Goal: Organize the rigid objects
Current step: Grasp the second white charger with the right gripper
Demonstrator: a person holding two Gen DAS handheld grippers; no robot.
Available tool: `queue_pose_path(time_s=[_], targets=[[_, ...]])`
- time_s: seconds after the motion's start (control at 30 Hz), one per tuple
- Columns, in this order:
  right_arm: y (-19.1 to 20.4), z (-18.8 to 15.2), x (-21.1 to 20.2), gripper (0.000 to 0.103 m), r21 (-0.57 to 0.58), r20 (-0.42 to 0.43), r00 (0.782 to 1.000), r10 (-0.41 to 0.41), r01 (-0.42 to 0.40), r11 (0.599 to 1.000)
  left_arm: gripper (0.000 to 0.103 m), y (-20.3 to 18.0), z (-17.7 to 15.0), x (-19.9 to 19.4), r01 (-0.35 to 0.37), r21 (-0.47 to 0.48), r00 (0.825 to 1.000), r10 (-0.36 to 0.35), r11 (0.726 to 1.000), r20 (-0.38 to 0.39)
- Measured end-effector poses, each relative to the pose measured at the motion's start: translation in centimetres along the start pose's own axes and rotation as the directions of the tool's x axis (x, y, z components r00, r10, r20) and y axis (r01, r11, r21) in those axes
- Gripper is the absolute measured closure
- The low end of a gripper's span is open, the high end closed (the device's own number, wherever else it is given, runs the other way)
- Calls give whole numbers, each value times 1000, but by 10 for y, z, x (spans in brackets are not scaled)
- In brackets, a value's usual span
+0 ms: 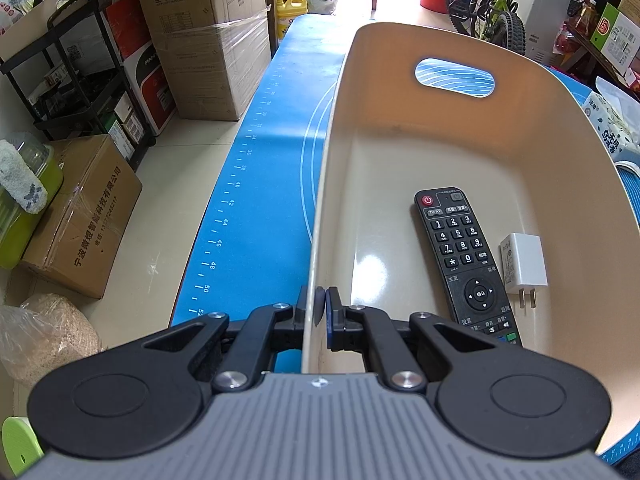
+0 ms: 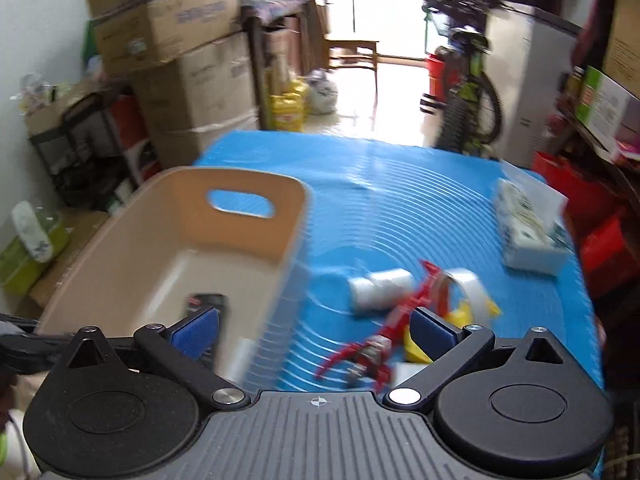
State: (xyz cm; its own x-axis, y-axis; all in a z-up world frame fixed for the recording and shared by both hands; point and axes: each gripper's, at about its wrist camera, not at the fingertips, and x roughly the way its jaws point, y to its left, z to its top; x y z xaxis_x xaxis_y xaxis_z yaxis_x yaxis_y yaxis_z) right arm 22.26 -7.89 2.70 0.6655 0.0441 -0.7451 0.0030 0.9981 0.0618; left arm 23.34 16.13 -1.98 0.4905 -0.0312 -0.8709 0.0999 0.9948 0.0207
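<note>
A beige plastic basket [image 1: 500, 132] stands on the blue mat [image 1: 276, 132]. Inside it lie a black remote control [image 1: 464, 260] and a white charger plug [image 1: 524, 264]. My left gripper [image 1: 320, 312] is shut on the basket's left wall near its near corner. In the blurred right wrist view the basket [image 2: 248, 208] is at the left. My right gripper [image 2: 316, 330] is open and empty above the mat, near the basket's right wall. Ahead of it lie a red toy robot [image 2: 380, 340], a silvery roll [image 2: 380, 286], a tape dispenser [image 2: 464, 280] and a yellow piece [image 2: 468, 312].
A white tissue pack [image 2: 528, 228] lies on the mat [image 2: 400, 184] at the far right. Cardboard boxes [image 1: 208, 32] and a black shelf [image 1: 80, 72] stand on the floor to the left. A bicycle [image 1: 488, 0] stands beyond the table's far end.
</note>
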Motion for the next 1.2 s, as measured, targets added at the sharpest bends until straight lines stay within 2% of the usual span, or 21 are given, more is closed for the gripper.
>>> queue_pose_path(time_s=[0.2,0.47,0.67,0.97,1.2], targets=[[-39,-27,24,2,62,-49,997,-57,59,996,95,0,0,0,-1,0,1000,1,1000,0],[-57,-58,59,4,9,-97,989,-114,116,993,95,0,0,0,-4,3,1000,4,1000,0],[-68,-67,77,11,23,-134,984,-118,122,992,95,0,0,0,-4,3,1000,4,1000,0],[-69,-70,95,18,4,-127,984,-125,127,992,95,0,0,0,-5,3,1000,5,1000,0],[-63,-68,98,32,-10,-110,988,-106,105,994,95,0,0,-1,-6,3,1000,6,1000,0]])
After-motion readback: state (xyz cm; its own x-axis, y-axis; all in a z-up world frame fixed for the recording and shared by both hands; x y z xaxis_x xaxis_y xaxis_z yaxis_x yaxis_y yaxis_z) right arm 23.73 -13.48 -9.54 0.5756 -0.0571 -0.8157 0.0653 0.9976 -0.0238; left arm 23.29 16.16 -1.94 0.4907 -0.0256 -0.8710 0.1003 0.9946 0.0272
